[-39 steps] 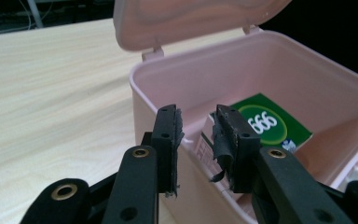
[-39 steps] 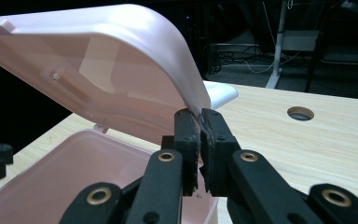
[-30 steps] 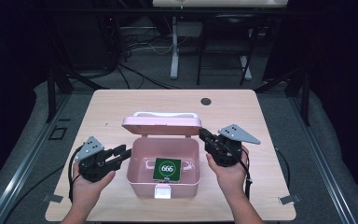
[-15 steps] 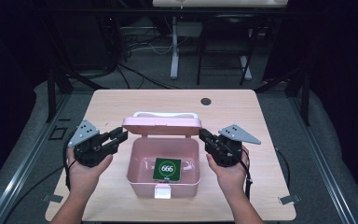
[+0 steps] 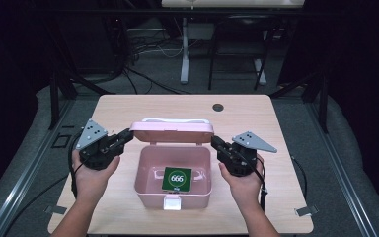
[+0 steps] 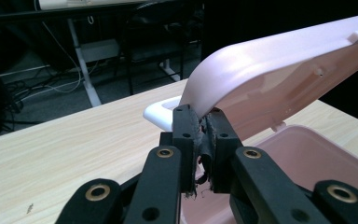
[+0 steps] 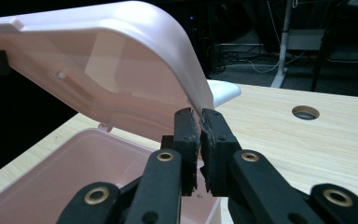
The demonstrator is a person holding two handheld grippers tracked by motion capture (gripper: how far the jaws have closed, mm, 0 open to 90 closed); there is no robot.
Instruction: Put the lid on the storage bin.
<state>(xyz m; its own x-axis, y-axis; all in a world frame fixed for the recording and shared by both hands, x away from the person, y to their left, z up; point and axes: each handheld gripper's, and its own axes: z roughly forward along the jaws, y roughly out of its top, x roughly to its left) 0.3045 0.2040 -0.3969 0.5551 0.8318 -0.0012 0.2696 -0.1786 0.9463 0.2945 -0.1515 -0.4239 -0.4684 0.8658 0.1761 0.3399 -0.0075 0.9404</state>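
Dark workshop space with cables and a desk leg on a grey floor surrounds the pale wooden table, and on it the work goes on at a pink box.

Left gripper sits at the left end of the raised pink lid; its jaws have just been closing and now pinch the lid's rim, which in the left gripper view sits right between the black pads. Its grey three-cornered plate points away to the left, and the person's left hand grasps the body from below.

Right gripper mirrors it at the lid's right end, jaws pressed together on the rim there; the right gripper view shows the lid edge running down into the narrow slit between the pads. The right hand holds it, with a cable trailing toward the table's near edge.

Between the two, the lid stands tilted up and open, hinged at the far side, with a white handle showing behind it. Below lies the open pink box, near the table's front centre, holding a green card marked 666 flat on its floor. A small white latch hangs on the front wall. Farther back on the table is a round cable hole
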